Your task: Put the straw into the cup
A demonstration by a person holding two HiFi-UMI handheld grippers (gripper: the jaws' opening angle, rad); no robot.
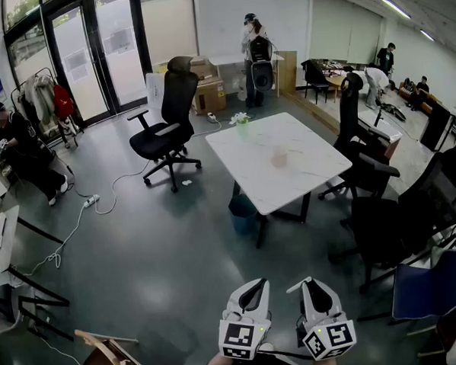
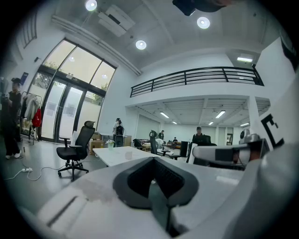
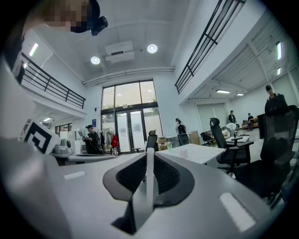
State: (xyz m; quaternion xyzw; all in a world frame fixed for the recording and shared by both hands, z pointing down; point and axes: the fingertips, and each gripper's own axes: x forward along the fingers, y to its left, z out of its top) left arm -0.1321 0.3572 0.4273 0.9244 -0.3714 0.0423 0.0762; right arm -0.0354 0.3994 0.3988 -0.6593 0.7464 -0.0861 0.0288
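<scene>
A translucent cup (image 1: 279,158) stands near the middle of a white table (image 1: 311,177) well ahead of me; it is small in the left gripper view (image 2: 128,155) and in the right gripper view (image 3: 183,153). Both grippers are low at the near edge of the head view, side by side over the grey floor and far from the table. My right gripper (image 1: 309,283) (image 3: 148,175) is shut on a thin white straw (image 3: 149,161) that stands upright between its jaws. My left gripper (image 1: 256,285) (image 2: 154,179) is shut with nothing in it.
A small potted plant (image 1: 241,120) sits at the table's far corner and a blue bin (image 1: 243,209) under it. Black office chairs stand left of the table (image 1: 167,116) and along its right (image 1: 413,221). Cables (image 1: 84,208) cross the floor. People stand at the back and far left.
</scene>
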